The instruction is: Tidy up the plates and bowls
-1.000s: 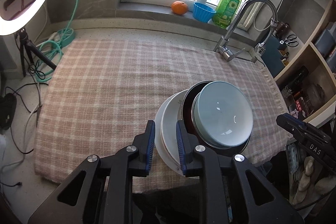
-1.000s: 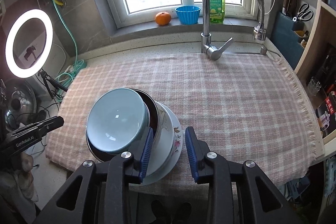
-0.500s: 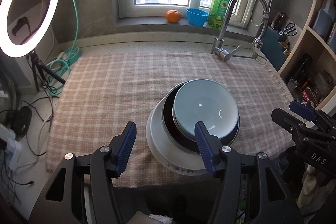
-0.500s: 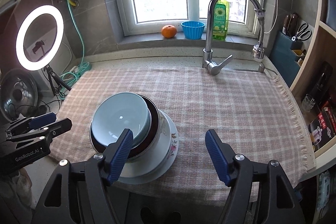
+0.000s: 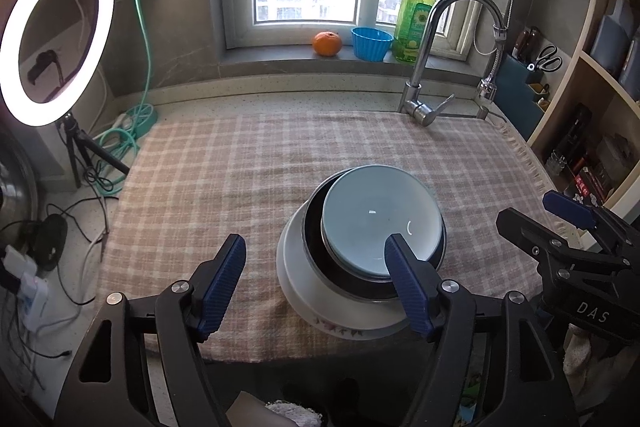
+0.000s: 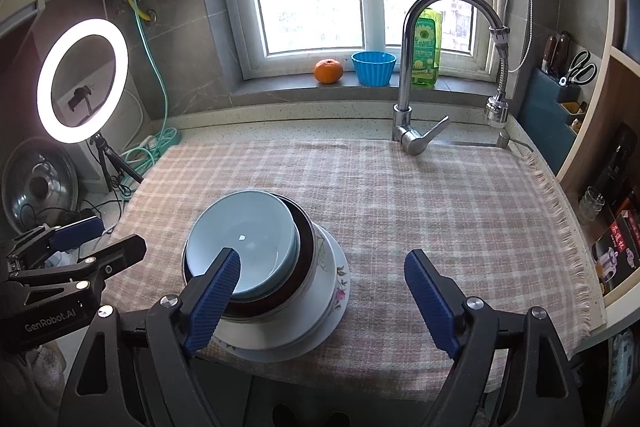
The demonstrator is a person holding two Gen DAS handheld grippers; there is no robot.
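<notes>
- Bowls: pale blue bowl (image 5: 378,227) nests in dark bowl (image 5: 316,263) atop floral plate (image 5: 340,323), a compact stack near the tabletop (image 5: 240,167) front edge.
- Left gripper (image 5: 316,283) and right gripper (image 6: 320,297): fingers have just been opening, now apart, gripping nothing, stack released.

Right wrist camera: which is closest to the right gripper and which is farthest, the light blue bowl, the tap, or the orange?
From the right gripper:
1. Light blue bowl, on top of the stack, just left of it.
2. Tap, behind the checked cloth, to the right.
3. Orange, up on the windowsill, farthest.
</notes>
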